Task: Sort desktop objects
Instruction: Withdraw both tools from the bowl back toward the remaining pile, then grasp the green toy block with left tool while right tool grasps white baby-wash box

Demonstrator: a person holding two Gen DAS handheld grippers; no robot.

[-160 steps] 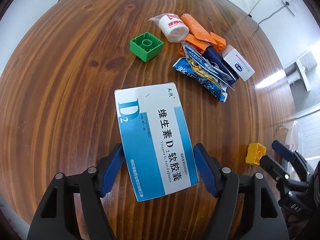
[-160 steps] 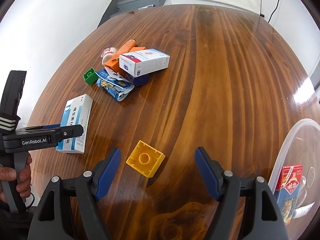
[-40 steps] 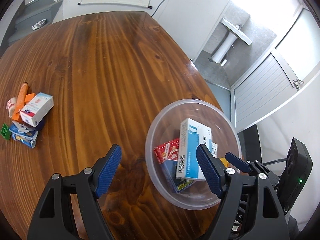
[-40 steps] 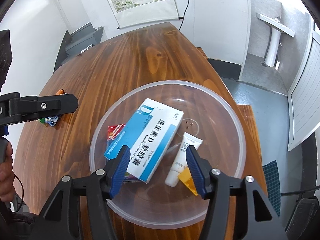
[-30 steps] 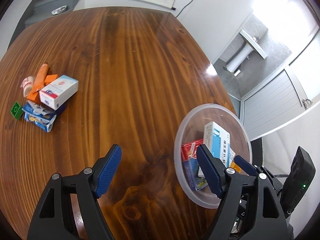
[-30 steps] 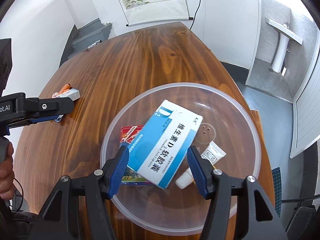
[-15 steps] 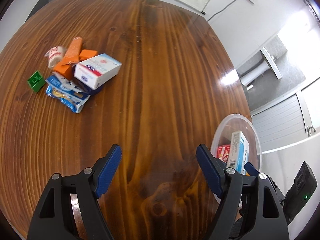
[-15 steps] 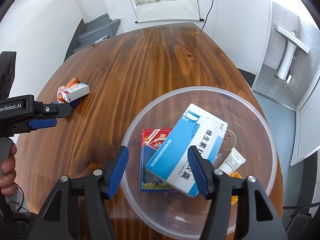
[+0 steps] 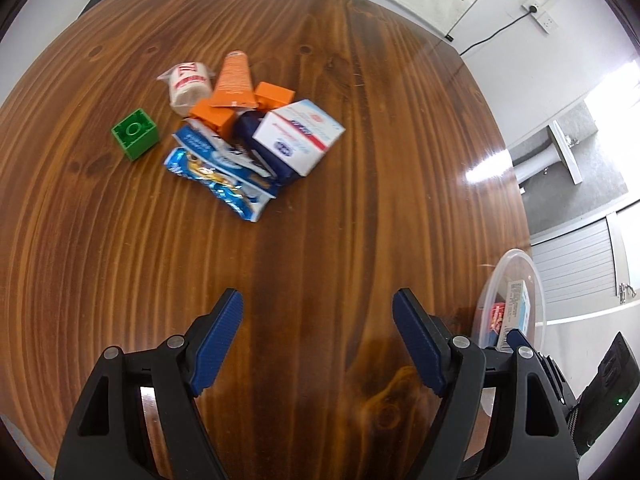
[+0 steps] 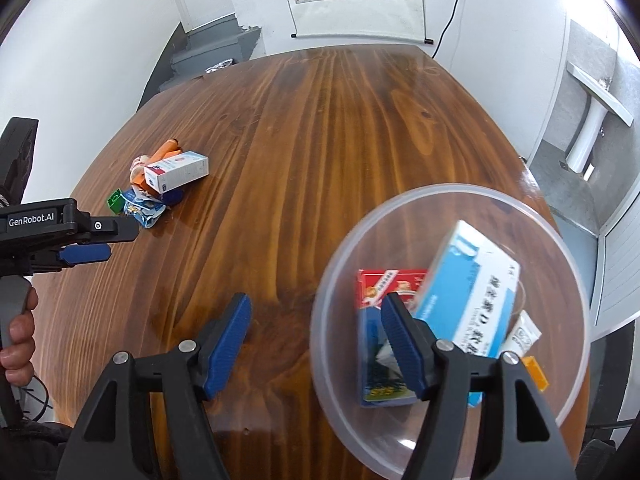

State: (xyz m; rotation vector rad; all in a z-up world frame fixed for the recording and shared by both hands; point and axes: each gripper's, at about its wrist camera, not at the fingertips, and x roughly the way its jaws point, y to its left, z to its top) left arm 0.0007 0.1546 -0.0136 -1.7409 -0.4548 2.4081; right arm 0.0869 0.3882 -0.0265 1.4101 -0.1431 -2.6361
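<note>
Presently the left claw [image 9: 318,338] stands wide open and empty above bare counter [image 9: 320,240]. Right claw [image 10: 316,334], jaws just widening, grips nothing beside the clear bowl [image 10: 560,240] containing the blue box [image 10: 476,280]. Remaining pile, topped by a white box [image 9: 298,136], lies well apart.

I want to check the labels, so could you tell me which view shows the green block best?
The left wrist view: the green block sits large and unobstructed beside the pile. In the right wrist view it is a small sliver at the pile's edge.
</note>
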